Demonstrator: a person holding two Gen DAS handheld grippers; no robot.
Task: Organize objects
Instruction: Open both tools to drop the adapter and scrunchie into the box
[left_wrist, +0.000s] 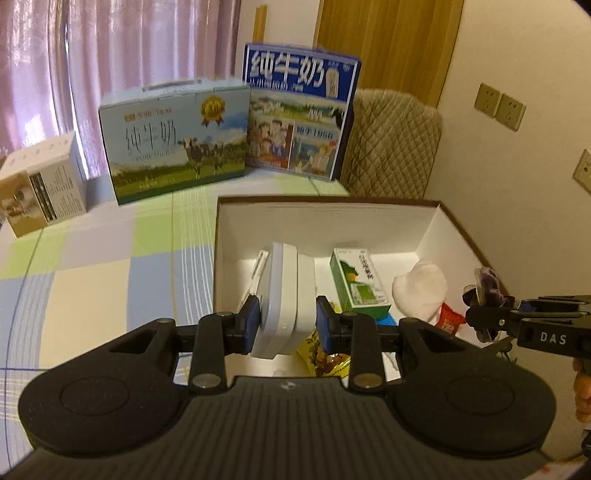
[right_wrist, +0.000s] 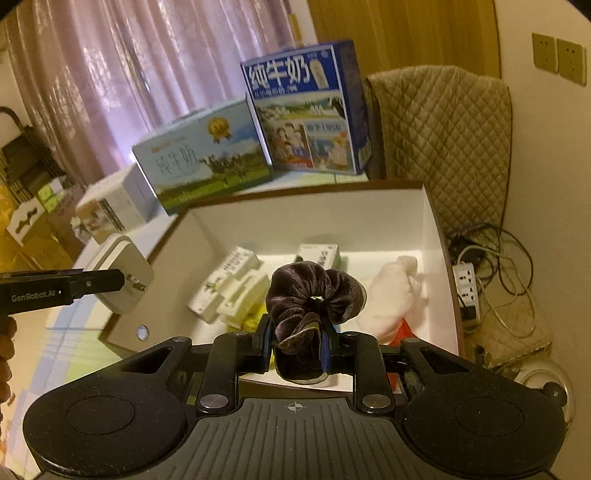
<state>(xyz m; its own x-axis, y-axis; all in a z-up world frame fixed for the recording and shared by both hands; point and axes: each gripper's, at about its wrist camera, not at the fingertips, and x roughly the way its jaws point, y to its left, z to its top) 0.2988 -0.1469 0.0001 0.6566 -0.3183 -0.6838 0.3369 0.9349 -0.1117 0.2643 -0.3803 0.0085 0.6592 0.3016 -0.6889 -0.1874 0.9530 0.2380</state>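
Left wrist view: we see the left hand-held gripper (left_wrist: 284, 322) clamped on a white, rounded plastic plug-in charger (left_wrist: 282, 295), blue pads pressed against both its sides. It is held above the near left part of an open, white-lined cardboard box (left_wrist: 325, 218) with brown outer walls. Inside the box lie a green-and-white small carton (left_wrist: 360, 282), a white cloth bundle (left_wrist: 421, 291), a red wrapper (left_wrist: 448, 319) and a yellow foil packet (left_wrist: 317, 354). The box sits on a surface covered in a green, blue and white checked cloth (left_wrist: 110, 266). Behind stand a pale blue milk carton case (left_wrist: 173, 147), a dark blue milk carton case (left_wrist: 299, 114) and a small white-and-brown box (left_wrist: 40, 184). The right hand-held gripper (left_wrist: 480, 314) enters from the right edge.

Right wrist view: the right hand-held gripper (right_wrist: 297, 350) is closed on a dark purple velvet scrunchie (right_wrist: 314, 299), which bulges upward out of the fingers, over the near edge of the box (right_wrist: 332, 206). We see white small cartons (right_wrist: 229, 284) and the cloth bundle (right_wrist: 391, 295) inside. At left, the left hand-held gripper (right_wrist: 127, 282) holds the charger (right_wrist: 118, 269), metal prongs showing, just outside the box's left wall. A white power strip (right_wrist: 467, 284) with cables lies to the right.
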